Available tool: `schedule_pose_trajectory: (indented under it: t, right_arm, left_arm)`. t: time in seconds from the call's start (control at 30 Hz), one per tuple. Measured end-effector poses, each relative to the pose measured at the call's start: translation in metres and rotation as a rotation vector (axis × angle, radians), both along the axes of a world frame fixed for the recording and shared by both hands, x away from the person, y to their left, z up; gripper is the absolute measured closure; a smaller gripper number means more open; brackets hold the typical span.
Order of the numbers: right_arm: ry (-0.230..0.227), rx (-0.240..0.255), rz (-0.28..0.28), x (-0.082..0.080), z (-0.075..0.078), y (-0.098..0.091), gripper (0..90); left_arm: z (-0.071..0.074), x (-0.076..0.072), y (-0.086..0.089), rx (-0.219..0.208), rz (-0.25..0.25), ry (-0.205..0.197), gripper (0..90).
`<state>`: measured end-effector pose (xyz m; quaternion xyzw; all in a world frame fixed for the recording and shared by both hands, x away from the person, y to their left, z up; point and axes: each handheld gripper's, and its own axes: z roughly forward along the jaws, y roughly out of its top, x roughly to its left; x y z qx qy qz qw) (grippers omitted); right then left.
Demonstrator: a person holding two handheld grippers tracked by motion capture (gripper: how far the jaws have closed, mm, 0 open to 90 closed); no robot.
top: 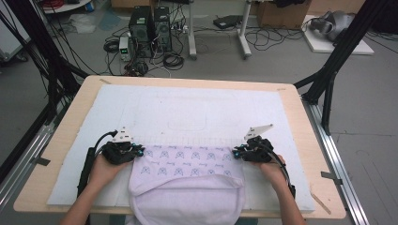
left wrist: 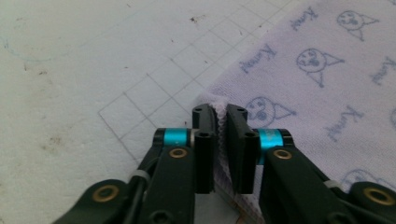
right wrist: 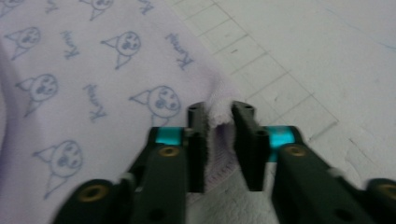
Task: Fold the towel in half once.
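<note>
I have the left claw [top: 139, 151] and right claw [top: 236, 152] pinching the towel's [top: 187, 164] far corners; folding is not yet done.

The near end of the lilac cloth [top: 187, 187] hangs over the desk [top: 300, 117] edge and is cut off by the bottom border of the high view. Each pinched cloth corner is hidden between the jaws. The printed lettering is too small to read.
</note>
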<state>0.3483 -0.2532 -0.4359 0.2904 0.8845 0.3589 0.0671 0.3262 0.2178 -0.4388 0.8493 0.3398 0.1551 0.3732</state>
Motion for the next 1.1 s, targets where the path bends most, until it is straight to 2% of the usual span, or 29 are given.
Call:
schedule_pose_trajectory:
  t: [0.1, 0.2, 0.3, 0.37, 0.47, 0.5, 0.53, 0.6, 0.7, 0.73, 0.77, 0.83, 0.87, 0.9, 0.93, 1.03, 1.07, 1.1]
  right_arm:
    - [0.019, 0.004, 0.003, 0.005, 0.001, 0.000, 84.8]
    - [-0.004, -0.011, -0.032, 0.015, 0.007, 0.000, 85.3]
    - [-0.032, -0.002, -0.062, 0.029, 0.023, -0.002, 85.3]
    - [-0.075, -0.013, -0.083, 0.040, 0.037, -0.003, 85.4]
    - [-0.103, -0.012, -0.127, 0.057, 0.056, -0.006, 85.4]
    - [-0.108, -0.003, -0.146, 0.064, 0.063, -0.009, 85.4]
    - [-0.106, 0.007, -0.158, 0.071, 0.070, -0.010, 85.4]
    - [-0.135, -0.008, -0.184, 0.084, 0.086, -0.009, 85.4]
    - [-0.165, -0.036, -0.199, 0.098, 0.109, -0.004, 85.4]
    - [-0.184, -0.040, -0.200, 0.103, 0.118, -0.002, 85.4]
    - [-0.183, -0.033, -0.206, 0.107, 0.124, -0.002, 85.3]
    - [-0.199, -0.038, -0.208, 0.111, 0.128, -0.001, 81.7]
    - [-0.204, -0.034, -0.222, 0.112, 0.126, -0.001, 73.9]
    - [-0.196, -0.033, -0.223, 0.114, 0.123, -0.001, 70.4]
    - [-0.174, -0.026, -0.221, 0.114, 0.118, -0.001, 67.8]
    - [-0.145, -0.021, -0.206, 0.109, 0.100, -0.001, 64.2]
    - [-0.120, -0.008, -0.198, 0.106, 0.093, -0.002, 61.2]
    - [-0.092, -0.017, -0.191, 0.104, 0.089, -0.002, 60.0]
  left_arm:
    - [0.000, 0.005, -0.001, -0.007, 0.031, -0.025, 85.6]
    - [0.005, 0.018, -0.004, -0.038, 0.066, -0.044, 85.9]
    - [0.018, 0.037, -0.009, -0.039, 0.093, -0.066, 85.9]
    - [0.031, 0.051, -0.011, -0.038, 0.123, -0.091, 85.9]
    - [0.056, 0.071, -0.009, -0.060, 0.161, -0.137, 86.0]
    - [0.065, 0.077, -0.009, -0.071, 0.174, -0.140, 86.0]
    - [0.074, 0.084, -0.009, -0.068, 0.179, -0.146, 86.0]
    - [0.095, 0.096, -0.013, -0.042, 0.191, -0.185, 86.0]
    - [0.122, 0.112, -0.014, -0.054, 0.216, -0.219, 86.0]
    - [0.129, 0.116, -0.014, -0.055, 0.223, -0.225, 85.9]
    - [0.131, 0.118, -0.013, -0.053, 0.224, -0.229, 85.8]
    - [0.130, 0.121, -0.013, -0.046, 0.239, -0.228, 82.2]
    - [0.126, 0.122, -0.013, -0.033, 0.252, -0.219, 75.2]
    - [0.121, 0.122, -0.011, -0.031, 0.254, -0.200, 68.0]
    - [0.115, 0.121, -0.009, -0.037, 0.250, -0.184, 65.4]
    - [0.096, 0.113, 0.000, -0.054, 0.254, -0.144, 61.1]
    - [0.091, 0.109, 0.001, -0.045, 0.246, -0.137, 60.0]
    - [0.086, 0.105, 0.003, -0.048, 0.240, -0.133, 59.9]
